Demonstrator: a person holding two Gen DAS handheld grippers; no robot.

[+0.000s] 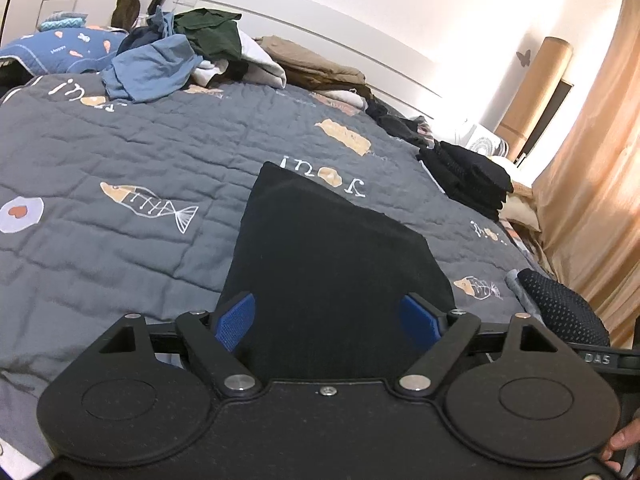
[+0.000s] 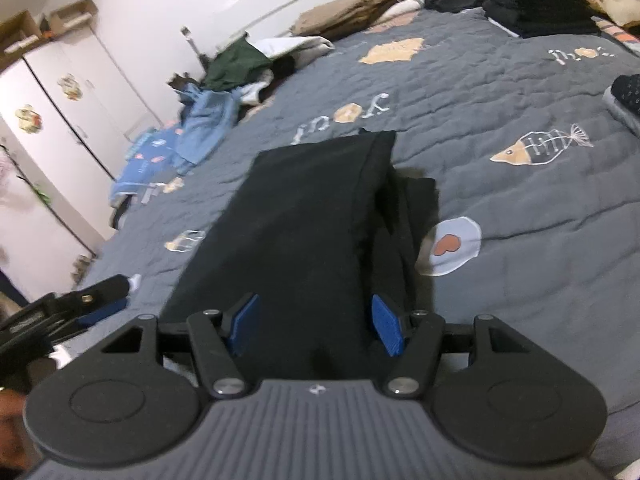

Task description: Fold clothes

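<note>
On the grey quilt (image 1: 120,152), the left gripper (image 1: 329,322) stands released, pads apart over a folded black garment (image 1: 320,264) whose near edge is hidden under the gripper body. The right gripper (image 2: 316,326) is likewise unclenched above it; that view is blurred. Unfolded clothes (image 1: 176,56) lie at 11 o'clock, a black stack (image 1: 468,178) at 2 o'clock.

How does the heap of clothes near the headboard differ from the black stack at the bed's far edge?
The heap of clothes is loose and crumpled; the black stack is folded flat in layers. The heap mixes blue, dark green and white garments; the stack is all black. In the left wrist view the heap lies at the far left near the headboard, the stack toward the right by the curtain. Both rest on the grey quilt.
</note>
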